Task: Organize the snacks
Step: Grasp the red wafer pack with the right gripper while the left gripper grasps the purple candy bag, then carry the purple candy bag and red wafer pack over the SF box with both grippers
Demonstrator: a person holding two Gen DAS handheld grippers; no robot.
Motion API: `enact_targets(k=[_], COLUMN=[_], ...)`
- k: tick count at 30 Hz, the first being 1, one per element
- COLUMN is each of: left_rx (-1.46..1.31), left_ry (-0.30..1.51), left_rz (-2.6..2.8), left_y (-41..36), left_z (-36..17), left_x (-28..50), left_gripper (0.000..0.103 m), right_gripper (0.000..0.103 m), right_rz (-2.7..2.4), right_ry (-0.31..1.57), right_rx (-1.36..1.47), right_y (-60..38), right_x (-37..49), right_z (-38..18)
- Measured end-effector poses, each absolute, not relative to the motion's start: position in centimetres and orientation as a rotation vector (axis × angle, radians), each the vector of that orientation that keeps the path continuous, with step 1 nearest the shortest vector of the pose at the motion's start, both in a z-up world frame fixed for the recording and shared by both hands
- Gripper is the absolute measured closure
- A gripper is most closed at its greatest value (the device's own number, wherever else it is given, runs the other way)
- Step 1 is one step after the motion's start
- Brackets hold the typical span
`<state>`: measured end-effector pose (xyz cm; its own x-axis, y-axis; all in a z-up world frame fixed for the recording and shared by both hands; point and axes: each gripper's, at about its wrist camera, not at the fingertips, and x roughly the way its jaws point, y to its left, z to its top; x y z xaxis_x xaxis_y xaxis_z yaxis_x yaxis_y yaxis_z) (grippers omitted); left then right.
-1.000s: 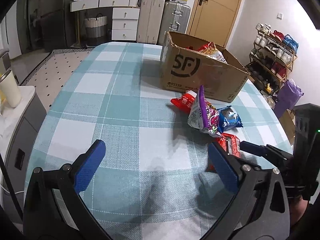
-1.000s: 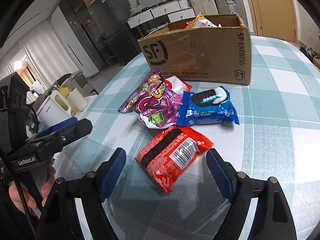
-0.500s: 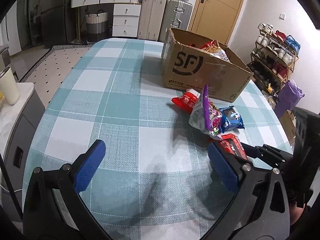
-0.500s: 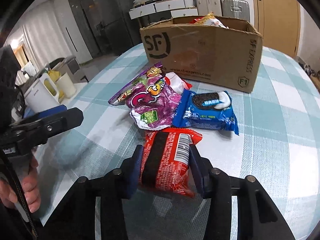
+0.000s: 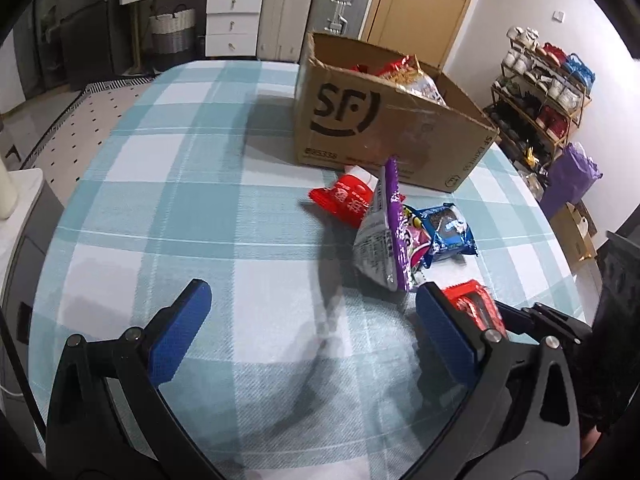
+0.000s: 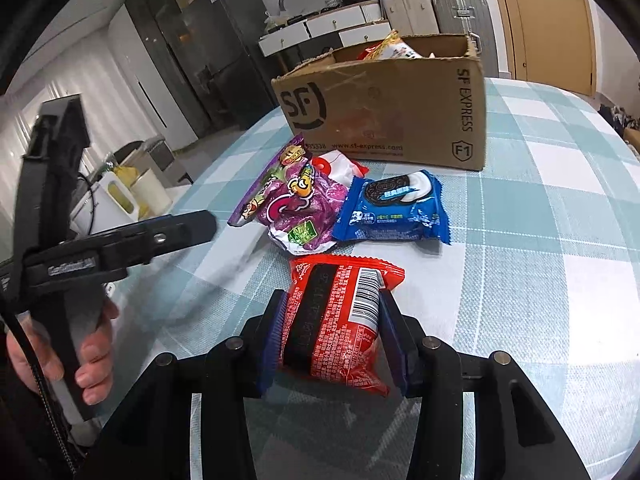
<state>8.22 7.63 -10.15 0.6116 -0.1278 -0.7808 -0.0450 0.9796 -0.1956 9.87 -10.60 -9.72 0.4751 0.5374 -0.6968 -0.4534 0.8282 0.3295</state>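
Since a second earlier, the right gripper (image 6: 334,336) had closed from wide open onto the red snack packet (image 6: 340,320), its blue pads pressing both long sides. Just ahead of it lay the purple snack bag (image 6: 292,208) and blue Oreo pack (image 6: 394,210), touching each other, with the SF Express cardboard box (image 6: 400,108) beyond them. The left gripper (image 5: 308,328) hung wide open and held nothing above the checked tablecloth (image 5: 180,208), snacks ahead to its right.

snack packets (image 6: 344,208) on table (image 6: 540,240), box (image 6: 384,108) behind
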Motion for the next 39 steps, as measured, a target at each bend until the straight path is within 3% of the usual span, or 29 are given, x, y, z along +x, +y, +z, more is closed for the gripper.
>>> enact_targets(k=[18, 20, 23, 25, 39], left_rx=[-0.138, -0.147, -0.136, -0.144, -0.154], left_ry=[0.99, 1.001, 1.017, 1.026, 1.023], left_rz=[-0.095, -0.113, -0.117, -0.145, -0.217], left_y=[2.8, 2.5, 2.0, 2.0, 2.6], left_z=[-11.2, -11.4, -11.5, -11.7, -11.7], left_x=[14.2, 14.9, 15.4, 15.7, 14.5], left_gripper=[0.002, 0.005, 0.027, 0.058, 0.062], right_gripper=[0.058, 0.058, 0.058, 0.058, 0.058], right_rz=[0.606, 0.602, 0.599, 0.6, 0.629], right_ry=[0.846, 0.845, 0.839, 0.837, 0.825], right_rx=[0.246, 0.256, 0.266, 0.27, 0.254], right_y=[-17.3, -17.8, -18.4, -18.7, -18.0], right_x=[9.2, 9.2, 9.3, 9.4, 9.7], right_z=[-8.5, -8.4, -8.3, -8.2, -7.5])
